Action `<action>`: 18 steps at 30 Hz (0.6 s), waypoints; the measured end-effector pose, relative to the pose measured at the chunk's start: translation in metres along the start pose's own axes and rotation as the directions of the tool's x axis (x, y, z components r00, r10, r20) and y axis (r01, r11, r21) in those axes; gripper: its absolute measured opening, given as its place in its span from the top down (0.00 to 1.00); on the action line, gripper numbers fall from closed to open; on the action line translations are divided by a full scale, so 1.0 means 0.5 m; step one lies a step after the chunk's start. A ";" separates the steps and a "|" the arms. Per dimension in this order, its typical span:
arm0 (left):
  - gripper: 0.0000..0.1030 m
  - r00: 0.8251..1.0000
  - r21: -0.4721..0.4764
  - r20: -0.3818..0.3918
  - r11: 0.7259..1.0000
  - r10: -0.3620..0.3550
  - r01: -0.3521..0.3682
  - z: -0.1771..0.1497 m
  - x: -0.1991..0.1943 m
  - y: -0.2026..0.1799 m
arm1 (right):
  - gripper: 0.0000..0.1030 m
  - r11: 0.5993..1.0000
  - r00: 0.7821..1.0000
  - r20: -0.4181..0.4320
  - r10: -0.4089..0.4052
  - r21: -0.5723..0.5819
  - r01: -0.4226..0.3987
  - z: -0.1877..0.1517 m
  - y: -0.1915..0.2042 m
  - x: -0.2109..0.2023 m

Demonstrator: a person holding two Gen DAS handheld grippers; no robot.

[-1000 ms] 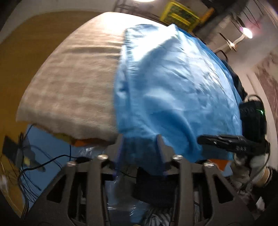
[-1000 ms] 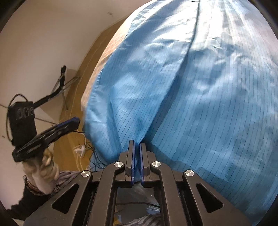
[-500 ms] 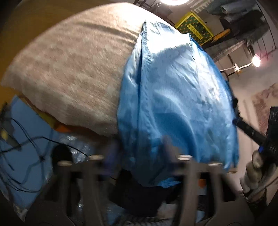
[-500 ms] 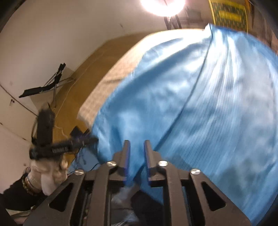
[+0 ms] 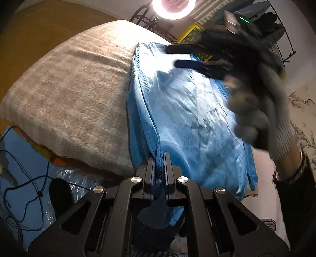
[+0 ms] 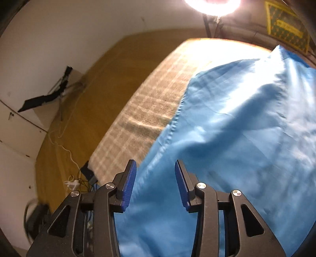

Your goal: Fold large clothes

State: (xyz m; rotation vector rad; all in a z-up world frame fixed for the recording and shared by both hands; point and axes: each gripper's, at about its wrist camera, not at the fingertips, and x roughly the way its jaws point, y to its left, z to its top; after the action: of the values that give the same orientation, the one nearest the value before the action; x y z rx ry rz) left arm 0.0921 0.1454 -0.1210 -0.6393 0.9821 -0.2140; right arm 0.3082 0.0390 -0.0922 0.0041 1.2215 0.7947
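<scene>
The blue garment (image 5: 189, 118) lies spread over a beige checked blanket (image 5: 75, 102) on a raised surface, its stitched edge running from about 12 o'clock down to 6 o'clock in the left wrist view. The left gripper (image 5: 160, 168) is pressed together on a fold of that edge at 6 o'clock, with fabric bunched below its fingers. At 2 o'clock, the right gripper (image 5: 189, 57), held by a gloved hand (image 5: 262, 110), passes in front of the garment as a dark blur and hides its far right part.

In the right wrist view the right gripper (image 6: 156, 183) has its jaws opening; the garment (image 6: 237, 138) shows behind the gap, but the blue pads (image 6: 129, 183) do not press on it. The blanket (image 6: 150, 98) sits at 11 o'clock, with cables (image 6: 67, 150) on the ochre floor at 9 o'clock. A ring light (image 5: 173, 8) at 12 o'clock washes out the blanket's far end. The garment's right side is cut off by the frame, and motion blur softens its weave.
</scene>
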 end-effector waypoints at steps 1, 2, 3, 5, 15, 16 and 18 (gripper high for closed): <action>0.96 1.000 0.007 -0.003 1.000 -0.002 0.002 0.001 0.002 -0.003 | 0.62 1.000 1.000 -0.018 -0.010 0.007 0.010 0.010 0.004 0.023; 0.96 1.000 0.013 -0.005 1.000 -0.004 0.004 0.000 0.004 -0.005 | 0.62 1.000 0.999 -0.032 -0.027 0.012 0.028 0.020 0.007 0.045; 0.96 1.000 0.019 -0.006 1.000 -0.006 0.006 -0.001 0.005 -0.008 | 0.62 0.998 0.997 -0.049 -0.058 0.016 0.059 0.035 0.010 0.075; 0.96 1.000 0.034 -0.008 0.999 -0.007 0.007 0.000 0.007 -0.015 | 0.62 0.995 0.993 -0.068 -0.102 0.013 0.103 0.050 0.012 0.108; 0.96 1.000 0.076 -0.024 0.997 -0.006 0.008 -0.003 0.022 -0.041 | 0.62 0.910 0.906 -0.119 -0.407 -0.133 0.392 0.088 0.018 0.209; 0.96 1.000 0.081 -0.025 0.997 -0.007 0.009 -0.004 0.023 -0.046 | 0.62 0.900 0.897 -0.119 -0.427 -0.154 0.408 0.088 0.023 0.214; 0.97 1.000 0.094 -0.027 0.995 -0.010 0.012 -0.006 0.024 -0.056 | 0.62 0.882 0.884 -0.116 -0.453 -0.198 0.427 0.087 0.035 0.223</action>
State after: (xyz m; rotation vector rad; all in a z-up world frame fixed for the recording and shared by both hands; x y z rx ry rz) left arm 0.0994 0.1165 -0.1138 -0.5571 0.9879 -0.2774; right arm 0.3474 0.1301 -0.1613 -0.4717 1.2392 0.4968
